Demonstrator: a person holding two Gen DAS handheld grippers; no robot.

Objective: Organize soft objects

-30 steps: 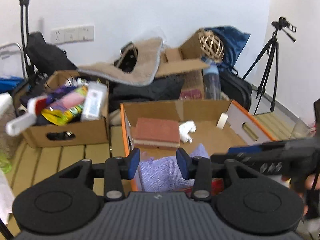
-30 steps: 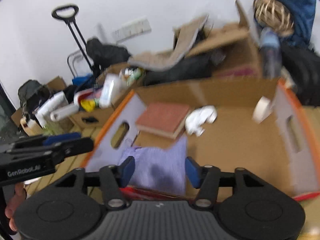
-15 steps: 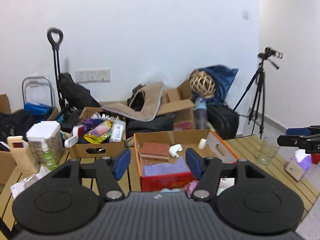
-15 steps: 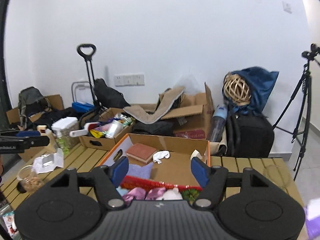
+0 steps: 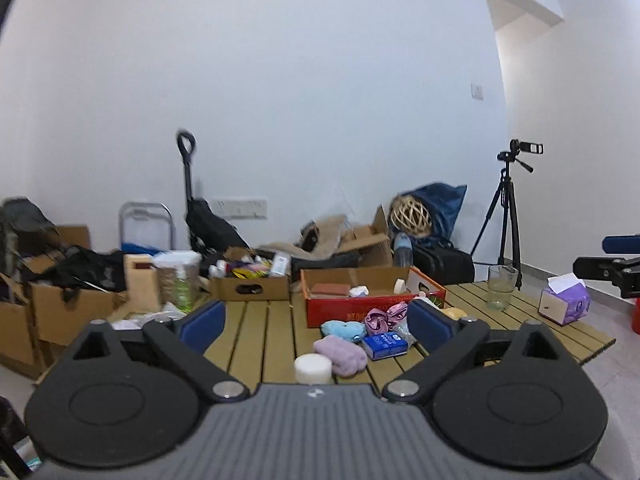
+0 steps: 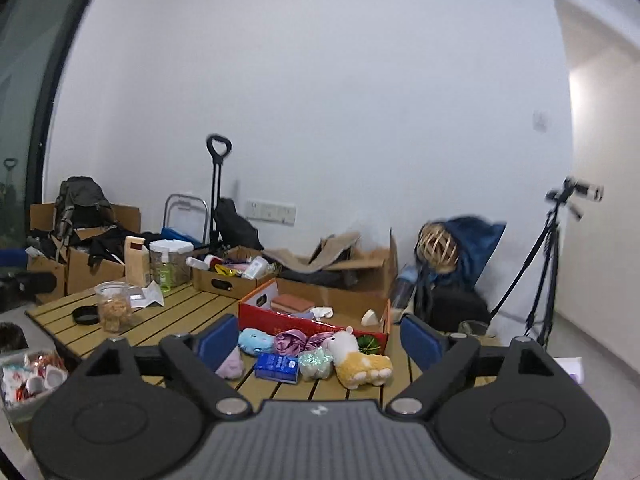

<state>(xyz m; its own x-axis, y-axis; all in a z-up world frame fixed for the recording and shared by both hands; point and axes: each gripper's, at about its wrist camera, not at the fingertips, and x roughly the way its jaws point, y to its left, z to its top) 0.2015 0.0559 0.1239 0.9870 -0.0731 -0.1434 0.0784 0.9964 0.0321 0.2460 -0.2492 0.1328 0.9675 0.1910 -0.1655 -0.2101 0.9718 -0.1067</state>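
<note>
A red cardboard box (image 5: 372, 307) (image 6: 312, 326) stands on the slatted wooden table (image 5: 264, 332) and holds a brown sponge block, a purple cloth and a white item. In front of it lie soft things: a blue plush (image 5: 343, 329) (image 6: 256, 340), a lilac fluffy cloth (image 5: 340, 354), a shiny pink scrunchie (image 5: 382, 315) (image 6: 294, 340), and a white and yellow alpaca plush (image 6: 356, 358). My left gripper (image 5: 316, 326) and right gripper (image 6: 318, 340) are both wide open, empty, held back from the table.
A blue tissue pack (image 5: 386, 345) (image 6: 278, 366) and a white round lid (image 5: 314, 367) lie by the plush pile. A glass (image 5: 500, 288), a purple tissue box (image 5: 564, 304), a jar of snacks (image 6: 114, 306) and cluttered cardboard boxes (image 5: 252, 284) stand around. A tripod (image 5: 508, 216) stands behind.
Both grippers have pulled far back from over the red box, up and away from the table, and opened wider. The whole table now shows.
</note>
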